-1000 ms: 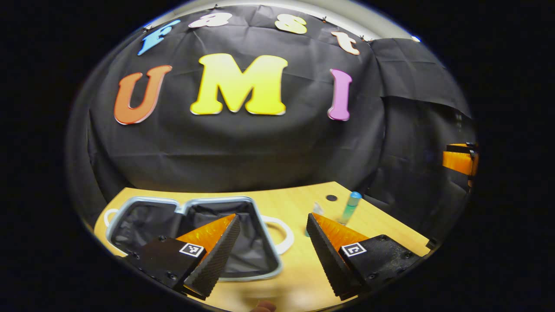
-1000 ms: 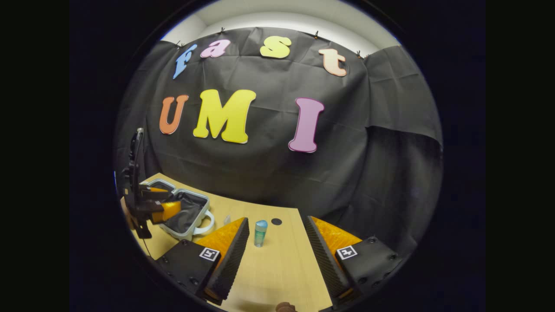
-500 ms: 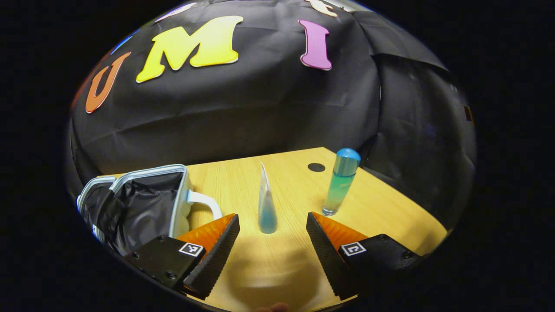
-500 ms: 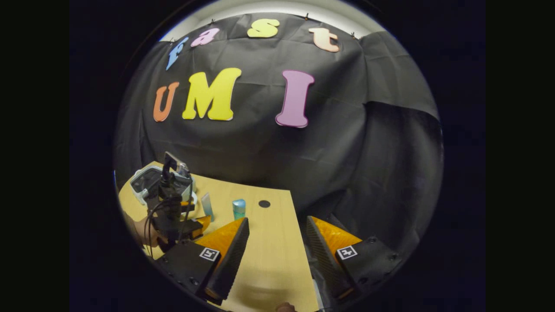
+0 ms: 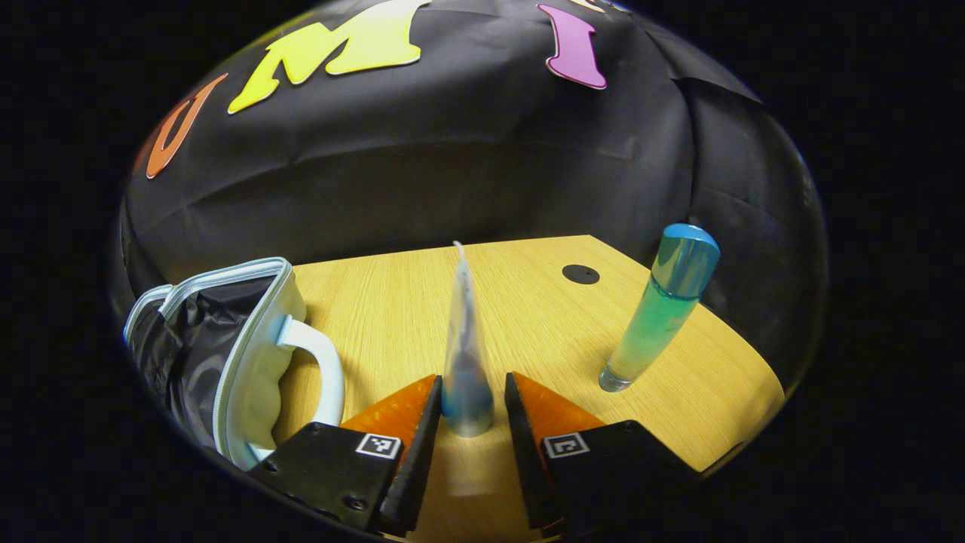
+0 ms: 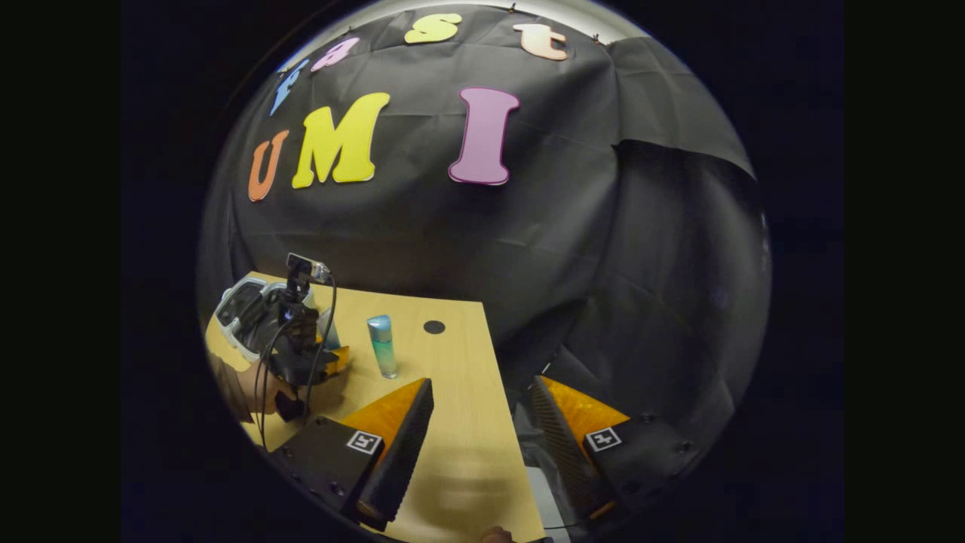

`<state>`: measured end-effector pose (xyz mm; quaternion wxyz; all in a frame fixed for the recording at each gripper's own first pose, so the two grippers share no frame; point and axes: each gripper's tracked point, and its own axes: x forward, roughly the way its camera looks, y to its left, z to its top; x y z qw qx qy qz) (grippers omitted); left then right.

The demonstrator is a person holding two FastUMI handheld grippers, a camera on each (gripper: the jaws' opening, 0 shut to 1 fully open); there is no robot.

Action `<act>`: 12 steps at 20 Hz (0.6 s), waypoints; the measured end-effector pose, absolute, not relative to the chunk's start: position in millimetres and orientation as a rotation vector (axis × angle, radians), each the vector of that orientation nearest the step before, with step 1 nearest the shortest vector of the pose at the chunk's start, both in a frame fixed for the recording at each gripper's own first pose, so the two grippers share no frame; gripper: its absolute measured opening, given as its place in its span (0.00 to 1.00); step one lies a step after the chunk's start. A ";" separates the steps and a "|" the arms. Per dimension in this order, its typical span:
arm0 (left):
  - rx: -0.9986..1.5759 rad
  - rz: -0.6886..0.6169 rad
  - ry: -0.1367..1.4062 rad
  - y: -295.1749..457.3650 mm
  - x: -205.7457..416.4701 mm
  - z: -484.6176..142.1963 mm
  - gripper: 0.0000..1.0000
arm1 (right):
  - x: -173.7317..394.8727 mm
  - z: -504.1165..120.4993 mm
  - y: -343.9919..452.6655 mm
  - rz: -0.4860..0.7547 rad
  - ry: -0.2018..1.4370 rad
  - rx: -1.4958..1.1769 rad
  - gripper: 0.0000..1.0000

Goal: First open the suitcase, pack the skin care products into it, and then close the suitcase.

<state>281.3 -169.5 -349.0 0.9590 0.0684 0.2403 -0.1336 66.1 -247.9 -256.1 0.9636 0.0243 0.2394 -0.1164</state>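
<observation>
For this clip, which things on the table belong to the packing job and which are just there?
Part of the job:
- open suitcase, lying at the table's left
- tube, standing upright between the left tool fingers
- blue-capped bottle, standing upright, untouched
- right tool, open over the table edge

Just there:
- wooden table
- round black spot on it

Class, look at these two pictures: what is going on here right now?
A person is packing skin care items into a suitcase that lies open on the table. The left gripper brackets an upright tube, its fingers close beside the base. A bottle stands nearby, untouched. The right gripper hangs open over the table edge.
</observation>
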 end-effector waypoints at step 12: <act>0.071 -0.338 0.400 -131.3 173.6 -205.5 0.40 | 186.1 -326.7 -134.9 -0.047 0.481 0.191 0.79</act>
